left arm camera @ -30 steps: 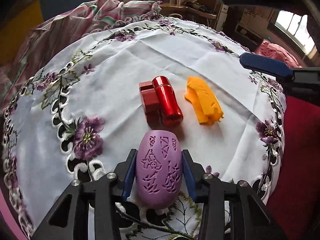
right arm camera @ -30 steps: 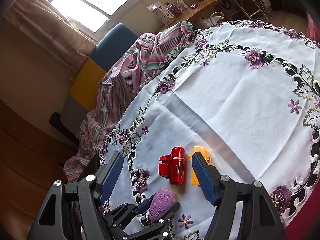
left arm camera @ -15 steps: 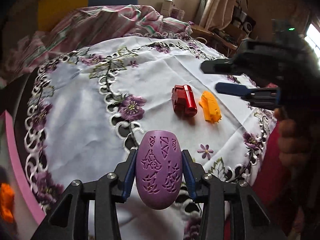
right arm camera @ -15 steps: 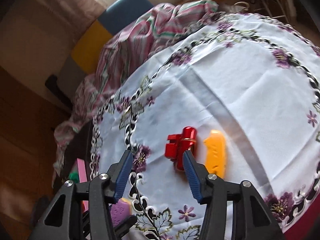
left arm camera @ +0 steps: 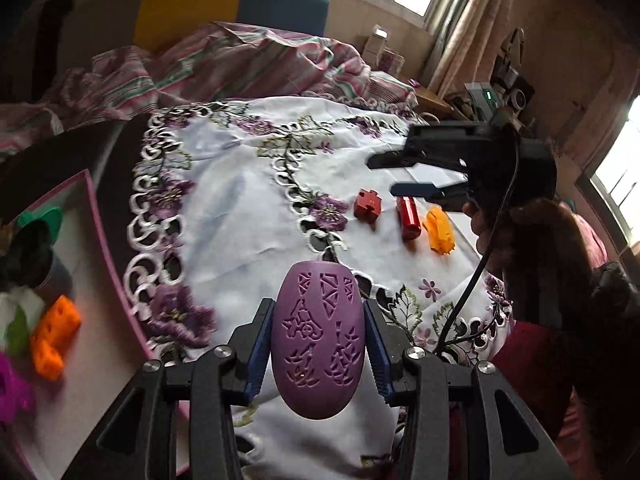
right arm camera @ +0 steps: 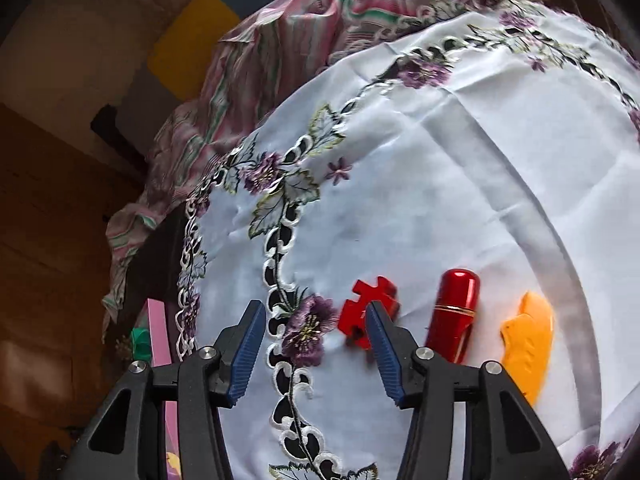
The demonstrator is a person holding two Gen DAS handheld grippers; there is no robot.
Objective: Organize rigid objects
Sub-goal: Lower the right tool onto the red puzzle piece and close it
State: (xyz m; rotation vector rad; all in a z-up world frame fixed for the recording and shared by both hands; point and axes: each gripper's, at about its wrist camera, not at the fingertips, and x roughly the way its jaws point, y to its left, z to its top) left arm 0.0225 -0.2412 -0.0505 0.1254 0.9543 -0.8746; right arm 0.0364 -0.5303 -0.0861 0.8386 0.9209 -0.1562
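Note:
My left gripper (left arm camera: 318,344) is shut on a purple oval piece (left arm camera: 318,336) with carved patterns, held above the table's near-left edge. A red cross-shaped block (left arm camera: 367,205) (right arm camera: 370,306), a red cylinder (left arm camera: 409,217) (right arm camera: 456,316) and an orange piece (left arm camera: 439,229) (right arm camera: 528,332) lie in a row on the white embroidered tablecloth (left arm camera: 240,208). My right gripper (right arm camera: 316,344) is open, low over the cloth, its right finger just in front of the red block. It also shows in the left wrist view (left arm camera: 384,176).
A pink-rimmed tray (left arm camera: 100,240) at the left holds an orange block (left arm camera: 52,336), a green piece (left arm camera: 40,218), magenta and other pieces. Its edge shows in the right wrist view (right arm camera: 158,328). A striped cloth (left arm camera: 248,64) lies at the table's far side.
My left gripper has pulled back and swung left with the purple piece, bringing the tray into view. My right gripper has dropped toward the red block, which now lies apart from the cylinder.

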